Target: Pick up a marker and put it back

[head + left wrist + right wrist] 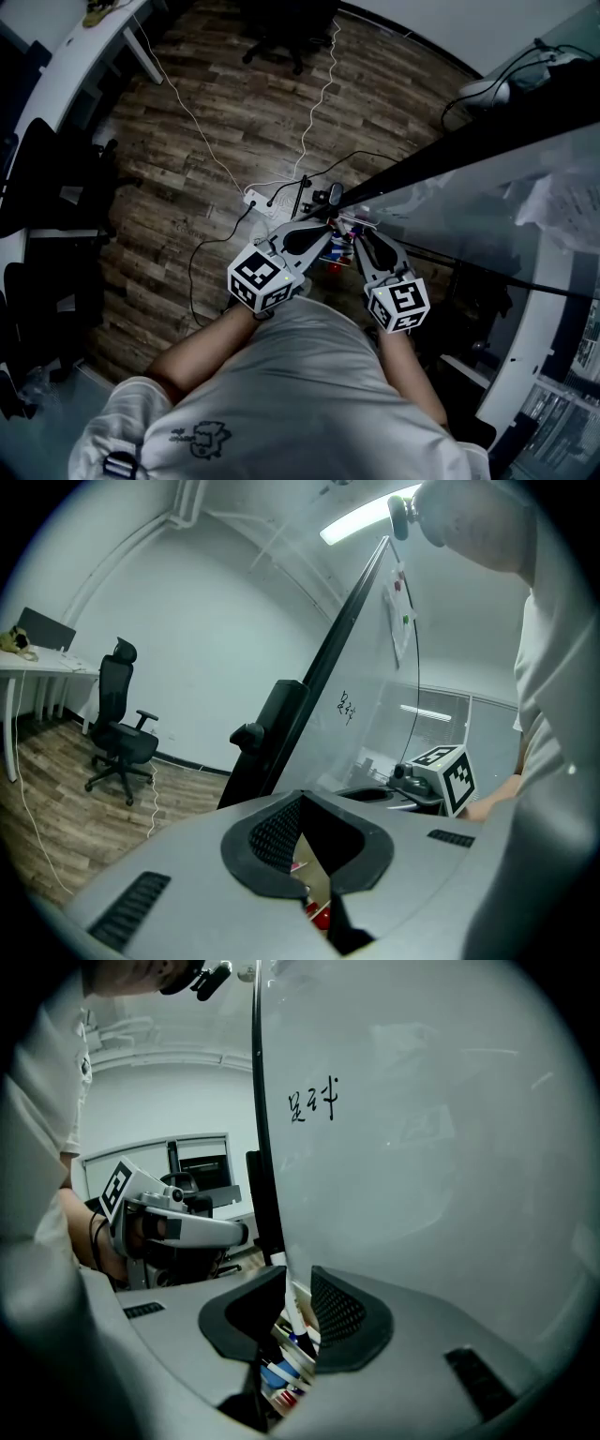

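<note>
In the right gripper view my right gripper [298, 1286] is shut on a white marker [298, 1327] with a dark tip, held just over the whiteboard's tray, where several more markers [279, 1374] lie. The whiteboard [422, 1147] with black handwriting [311, 1103] rises right beside it. My left gripper [302, 801] has its tips together and nothing between them; red marker caps [319, 914] show below it. From the head view both grippers sit side by side at the tray, the left gripper [314, 232] and the right gripper [360, 240], with markers [341, 228] between their tips.
The whiteboard's dark frame [309, 696] slants up ahead of the left gripper. A black office chair [120, 733] and a white desk [37, 667] stand on the wooden floor. A power strip [262, 200] with trailing cables lies near the board's foot.
</note>
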`<state>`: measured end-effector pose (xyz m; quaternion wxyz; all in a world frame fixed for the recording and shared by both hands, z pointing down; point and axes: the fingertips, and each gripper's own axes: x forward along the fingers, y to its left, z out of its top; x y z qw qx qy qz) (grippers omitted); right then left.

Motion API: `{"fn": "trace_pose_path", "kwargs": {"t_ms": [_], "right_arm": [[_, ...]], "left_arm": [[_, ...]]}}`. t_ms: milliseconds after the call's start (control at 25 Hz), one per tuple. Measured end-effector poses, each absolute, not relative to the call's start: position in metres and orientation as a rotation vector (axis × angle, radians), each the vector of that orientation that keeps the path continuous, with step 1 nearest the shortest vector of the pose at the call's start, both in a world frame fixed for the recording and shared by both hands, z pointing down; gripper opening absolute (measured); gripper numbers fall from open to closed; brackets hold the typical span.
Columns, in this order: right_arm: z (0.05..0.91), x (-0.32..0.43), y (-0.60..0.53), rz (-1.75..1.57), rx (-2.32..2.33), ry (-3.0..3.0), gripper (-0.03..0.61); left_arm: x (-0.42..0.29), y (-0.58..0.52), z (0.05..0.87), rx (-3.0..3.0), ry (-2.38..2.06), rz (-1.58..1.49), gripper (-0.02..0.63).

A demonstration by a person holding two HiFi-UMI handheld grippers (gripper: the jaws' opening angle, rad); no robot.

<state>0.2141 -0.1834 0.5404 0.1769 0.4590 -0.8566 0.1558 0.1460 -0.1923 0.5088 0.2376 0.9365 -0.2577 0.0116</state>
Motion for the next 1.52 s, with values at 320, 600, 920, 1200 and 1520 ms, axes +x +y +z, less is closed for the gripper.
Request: {"fn": "trace_pose_path", "kwargs": {"t_ms": [320,600,920,1200,1520], "right_arm": [[0.537,0.214,-0.183,0.444,1.311,-2.438,0.077],[0.523,0.215,-0.183,0.403,1.349,-2.465,0.075],[0.501,0.225,-0.169,0.366,1.405,-2.512,0.037],[0.488,0.232,-0.149,0.331,1.448,-2.546,0.011],[0.481,0.233,-0.135,0.349,1.522,-2.577,0.011]], "left_arm": [[0.146,-0.192,0.507,2.566,-0.71,0.038,0.005],[0.148,-0.189,0.502,2.588,-0.699,0.044,0.005],[0.163,-0.171,0.487,2.646,-0.651,0.06,0.005],[0.166,-0.155,0.48,2.675,-0.653,0.084,0.005],[0.154,-0.145,0.473,2.696,-0.678,0.121,0.005]]}}
